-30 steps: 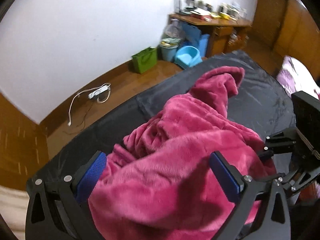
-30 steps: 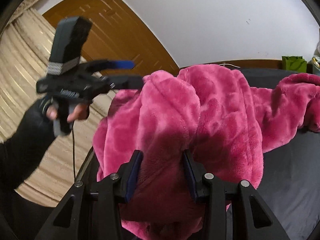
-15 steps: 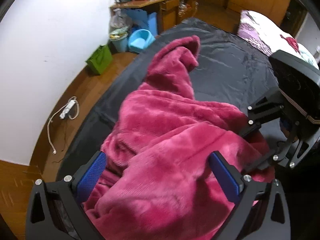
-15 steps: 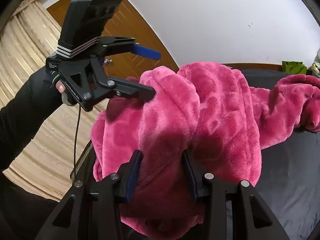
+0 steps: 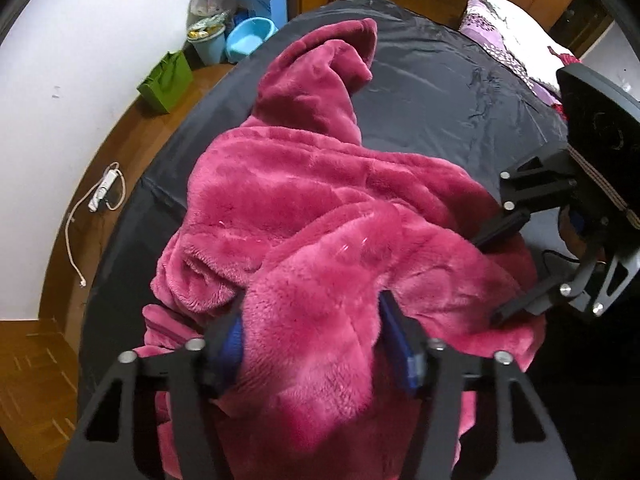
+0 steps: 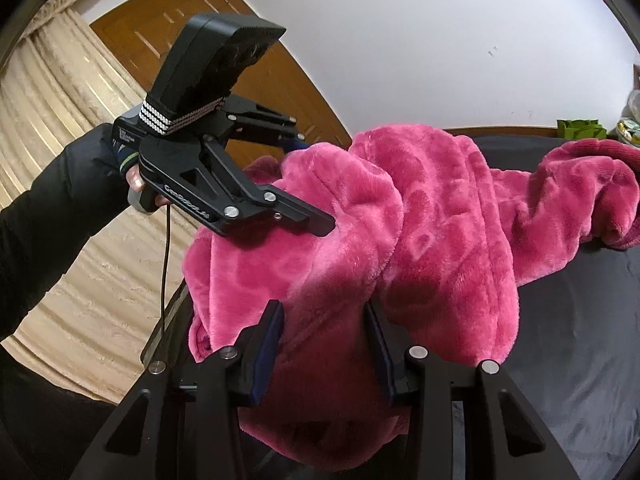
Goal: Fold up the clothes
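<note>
A: What lies around the bed?

B: A black sheet (image 5: 432, 92) covers it. Beyond its far edge on the brown wooden floor (image 5: 132, 148) stand a green paper bag (image 5: 166, 80), a light blue plastic bucket (image 5: 208, 42) filled with scraps and a light blue plastic basin (image 5: 250, 38). A white power strip with its cord (image 5: 104, 192) lies by the white wall (image 5: 80, 40). A purple-and-white floral pillow (image 5: 508, 40) sits at the far right corner.

A: Anything in the way?

B: In the right wrist view the left gripper (image 6: 316, 184), held by a hand (image 6: 138, 184) in a black sleeve (image 6: 48, 216), stands in front of beige curtains (image 6: 60, 128) and hides part of the garment.

A: And the garment?

B: A thick magenta fleece robe (image 5: 304, 200) lies heaped on the sheet, rumpled in deep folds, one sleeve (image 5: 320, 76) stretching toward the far end.

A: The jaws?

B: The left gripper's jaws are closing, with a raised fold of fleece between the blue pads (image 5: 400, 344), which already press into it. The right gripper (image 6: 324, 344) is clamped on another bunched fold, its pads sunk into the pile.
</note>
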The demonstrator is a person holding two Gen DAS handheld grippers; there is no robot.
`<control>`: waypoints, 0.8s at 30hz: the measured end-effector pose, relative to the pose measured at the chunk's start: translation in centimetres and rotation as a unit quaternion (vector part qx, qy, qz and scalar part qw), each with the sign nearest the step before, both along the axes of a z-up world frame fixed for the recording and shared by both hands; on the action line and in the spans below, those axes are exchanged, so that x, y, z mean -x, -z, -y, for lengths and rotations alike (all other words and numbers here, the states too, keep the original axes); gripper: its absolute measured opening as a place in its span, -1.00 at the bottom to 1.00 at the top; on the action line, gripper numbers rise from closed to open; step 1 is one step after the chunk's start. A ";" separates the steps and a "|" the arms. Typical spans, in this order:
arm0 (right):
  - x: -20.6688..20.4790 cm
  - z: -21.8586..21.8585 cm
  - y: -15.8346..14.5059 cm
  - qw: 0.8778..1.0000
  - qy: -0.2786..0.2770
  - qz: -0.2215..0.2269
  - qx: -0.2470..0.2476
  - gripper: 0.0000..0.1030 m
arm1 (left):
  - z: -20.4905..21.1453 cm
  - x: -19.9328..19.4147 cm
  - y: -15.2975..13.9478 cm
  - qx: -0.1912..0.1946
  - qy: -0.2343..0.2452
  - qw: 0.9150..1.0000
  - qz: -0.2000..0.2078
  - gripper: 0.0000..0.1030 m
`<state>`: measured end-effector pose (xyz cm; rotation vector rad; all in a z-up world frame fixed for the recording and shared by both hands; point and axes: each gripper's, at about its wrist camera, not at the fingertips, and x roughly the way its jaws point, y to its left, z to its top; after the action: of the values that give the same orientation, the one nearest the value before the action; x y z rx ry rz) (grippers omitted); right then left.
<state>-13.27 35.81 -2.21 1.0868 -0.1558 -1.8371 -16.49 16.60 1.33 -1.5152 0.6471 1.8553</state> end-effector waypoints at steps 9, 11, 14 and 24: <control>-0.2 -3.7 -1.5 0.996 0.082 -0.016 0.014 -0.15 | 3.0 -3.8 -4.4 -0.046 -0.098 0.987 -0.117 -0.42; -0.4 -4.6 -1.7 0.995 0.100 -0.020 0.011 -0.15 | 5.0 -5.2 -6.0 -0.069 -0.148 0.976 -0.145 -0.45; 0.0 -5.1 -1.7 0.992 0.122 -0.019 0.002 -0.15 | 9.2 -8.0 -8.5 -0.128 -0.231 0.949 -0.171 -0.48; -0.6 -4.0 -1.8 0.990 0.135 -0.020 -0.043 -0.15 | 21.9 -20.4 -15.5 -0.208 -0.391 0.857 -0.265 -0.67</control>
<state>-12.66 39.78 -0.39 1.1315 -0.2100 -2.1235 3.95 -5.34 16.87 -1.0196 -0.2298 2.8430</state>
